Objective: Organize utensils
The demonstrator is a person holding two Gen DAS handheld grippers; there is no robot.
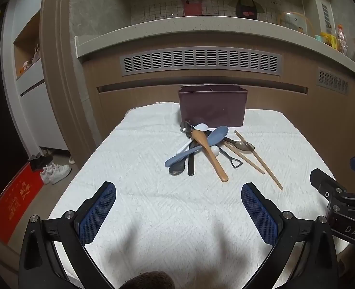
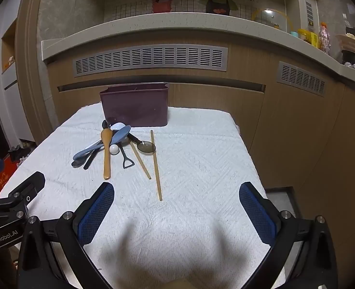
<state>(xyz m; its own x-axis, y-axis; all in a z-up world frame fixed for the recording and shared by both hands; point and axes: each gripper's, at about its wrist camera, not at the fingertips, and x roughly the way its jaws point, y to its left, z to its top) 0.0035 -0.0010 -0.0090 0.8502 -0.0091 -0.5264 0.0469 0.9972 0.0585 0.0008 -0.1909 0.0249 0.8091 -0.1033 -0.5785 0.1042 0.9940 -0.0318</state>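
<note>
Blue-padded, both hovering wide open and empty, left gripper (image 1: 178, 213) and right gripper (image 2: 176, 213), facing jumbled utensils (image 1: 206, 148) before maroon holder (image 1: 212, 106), likely needing one reaching for wooden spoon (image 1: 210, 155).

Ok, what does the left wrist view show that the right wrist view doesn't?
Only the left wrist view: white sneakers on the floor beside a red mat, and the left gripper wide open and empty.
Only the right wrist view: a pink basket on the counter, bare floor past the table's right edge, and the right gripper open and empty.
Both: the maroon caddy, the utensil pile with the wooden spoon and blue spoon, two chopsticks, white cloth.
</note>
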